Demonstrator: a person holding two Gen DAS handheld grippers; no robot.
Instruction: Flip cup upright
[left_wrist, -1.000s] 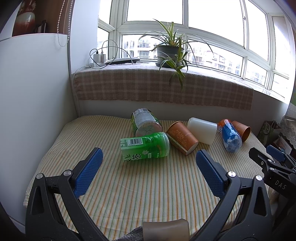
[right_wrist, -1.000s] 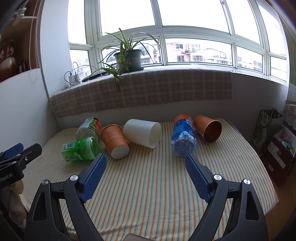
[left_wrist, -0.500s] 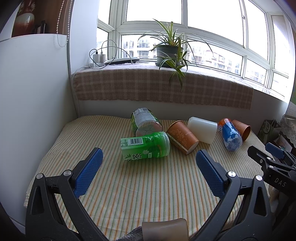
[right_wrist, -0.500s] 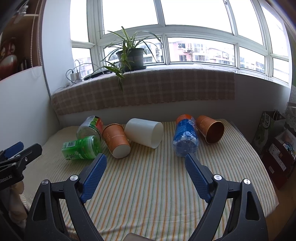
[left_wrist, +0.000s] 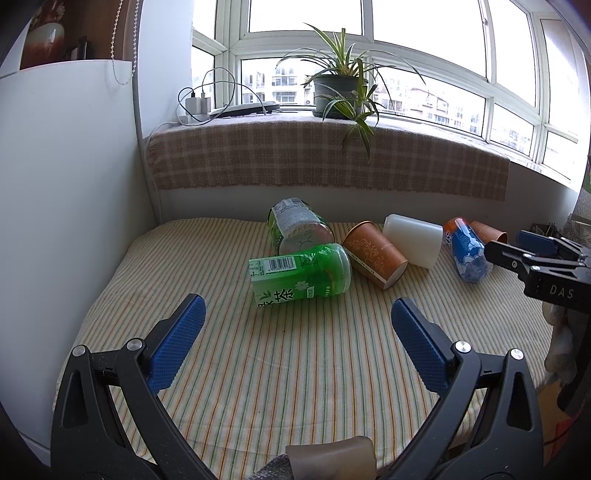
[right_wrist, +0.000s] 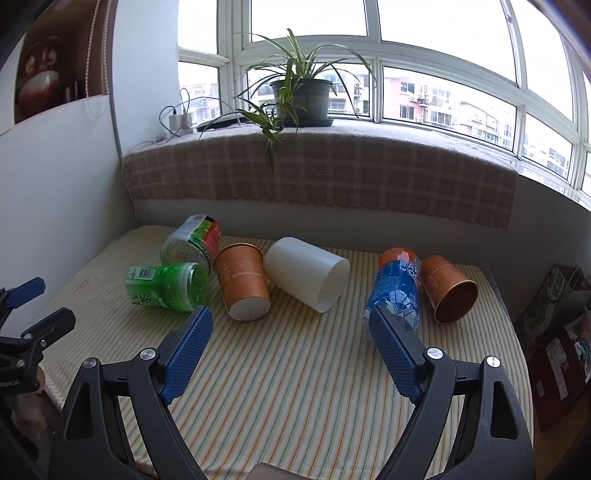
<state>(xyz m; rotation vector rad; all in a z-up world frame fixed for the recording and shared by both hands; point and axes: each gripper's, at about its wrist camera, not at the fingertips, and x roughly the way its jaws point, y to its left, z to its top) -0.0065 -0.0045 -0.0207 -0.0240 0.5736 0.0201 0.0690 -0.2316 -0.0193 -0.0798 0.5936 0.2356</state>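
Three cups lie on their sides on the striped cloth: a white cup (right_wrist: 306, 278) in the middle, an orange paper cup (right_wrist: 242, 284) to its left, and a copper cup (right_wrist: 448, 295) at the right. They also show in the left wrist view: the white cup (left_wrist: 413, 245), the orange paper cup (left_wrist: 373, 256), the copper cup (left_wrist: 487, 230). My right gripper (right_wrist: 291, 332) is open and empty, in front of the white cup. My left gripper (left_wrist: 295, 328) is open and empty, short of a green bottle (left_wrist: 299, 275).
Two green bottles (right_wrist: 168, 286) (right_wrist: 194, 242) lie at the left, and a blue and orange bottle (right_wrist: 397, 288) lies beside the copper cup. A white wall (left_wrist: 66, 184) bounds the left. A plaid-covered sill (right_wrist: 317, 177) with a potted plant (right_wrist: 299, 96) runs behind. Bags (right_wrist: 554, 332) sit off the right edge.
My right gripper has moved forward and a little right, toward the white cup and the blue bottle. In the left wrist view the right gripper has risen. My left gripper has barely moved.
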